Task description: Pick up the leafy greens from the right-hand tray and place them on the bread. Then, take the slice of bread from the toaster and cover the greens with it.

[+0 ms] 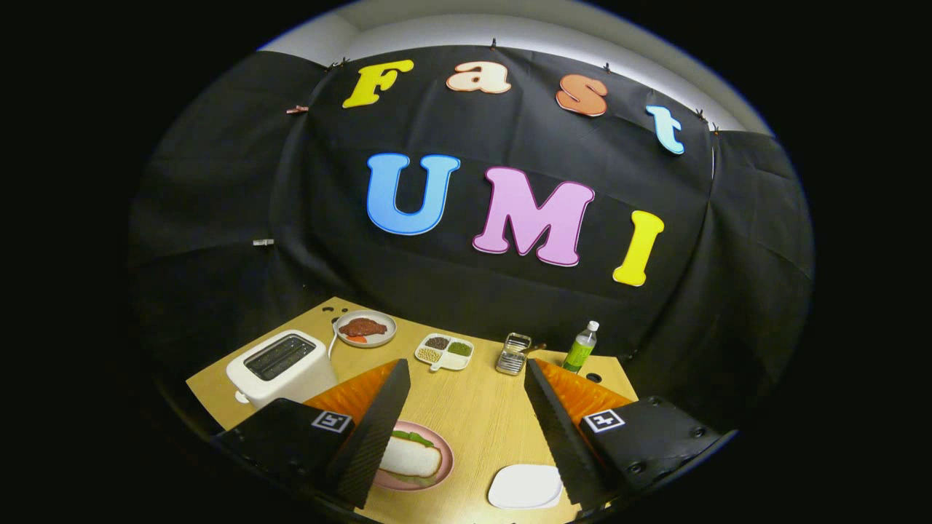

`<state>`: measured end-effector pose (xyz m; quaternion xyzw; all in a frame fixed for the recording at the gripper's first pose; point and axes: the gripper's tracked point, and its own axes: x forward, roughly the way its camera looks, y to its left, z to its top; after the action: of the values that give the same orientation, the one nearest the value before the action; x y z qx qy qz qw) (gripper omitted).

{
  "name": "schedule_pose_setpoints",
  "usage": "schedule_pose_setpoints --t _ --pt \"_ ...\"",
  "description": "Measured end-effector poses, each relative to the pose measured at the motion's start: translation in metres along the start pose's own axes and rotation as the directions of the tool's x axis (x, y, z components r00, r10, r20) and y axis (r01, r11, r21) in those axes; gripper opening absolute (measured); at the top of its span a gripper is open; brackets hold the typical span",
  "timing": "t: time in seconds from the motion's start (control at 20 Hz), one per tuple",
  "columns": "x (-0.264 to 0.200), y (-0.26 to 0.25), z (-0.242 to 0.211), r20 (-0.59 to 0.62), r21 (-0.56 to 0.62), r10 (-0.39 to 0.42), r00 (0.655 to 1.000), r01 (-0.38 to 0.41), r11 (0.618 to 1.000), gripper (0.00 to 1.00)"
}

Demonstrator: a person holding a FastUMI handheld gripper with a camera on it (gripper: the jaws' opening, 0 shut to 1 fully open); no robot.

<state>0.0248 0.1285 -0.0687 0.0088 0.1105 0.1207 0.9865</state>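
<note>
So the fingers (pixel 466 426) are spread wide apart above the wooden worktop (pixel 473 407) and have hold of nothing, just bare wood showing between them. Down by the left finger sits a pink plate (pixel 443 445) with a slice of bread (pixel 409 458) on it, and the leafy greens (pixel 412 437) are already lying across the far edge of that bread. The left finger hides part of the plate. Just inside the right finger is a white tray (pixel 526 486), nothing on it that I can see. The white toaster (pixel 280 365) stands beyond the left finger, and I can't tell what's in its slots. Further back: a plate of meat (pixel 365 328), a divided dish (pixel 445 351) with little piles of seeds or spices, a small metal rack (pixel 514 353), and a green bottle (pixel 580 348) near the wall.
</note>
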Motion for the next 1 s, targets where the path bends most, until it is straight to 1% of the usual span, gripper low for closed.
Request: schedule_pose_setpoints --t 0.1,0.2,0.4,0.55,0.7,1.0 --pt "-0.012 -0.006 0.012 0.042 0.021 -0.007 0.999 0.007 1.0 0.99" --pt "-0.019 -0.011 0.013 0.06 0.043 -0.016 0.998 0.014 0.999 0.99" --pt "-0.021 -0.023 0.002 0.047 0.032 -0.036 0.998 0.034 0.999 0.99" --pt "-0.022 -0.018 0.006 0.062 0.033 -0.01 0.998 0.008 0.999 0.99" --pt "-0.022 -0.011 0.007 0.073 0.031 0.035 0.997 -0.038 0.999 0.99" --pt "-0.019 -0.006 0.001 0.062 0.019 0.107 0.992 -0.108 0.994 0.99"
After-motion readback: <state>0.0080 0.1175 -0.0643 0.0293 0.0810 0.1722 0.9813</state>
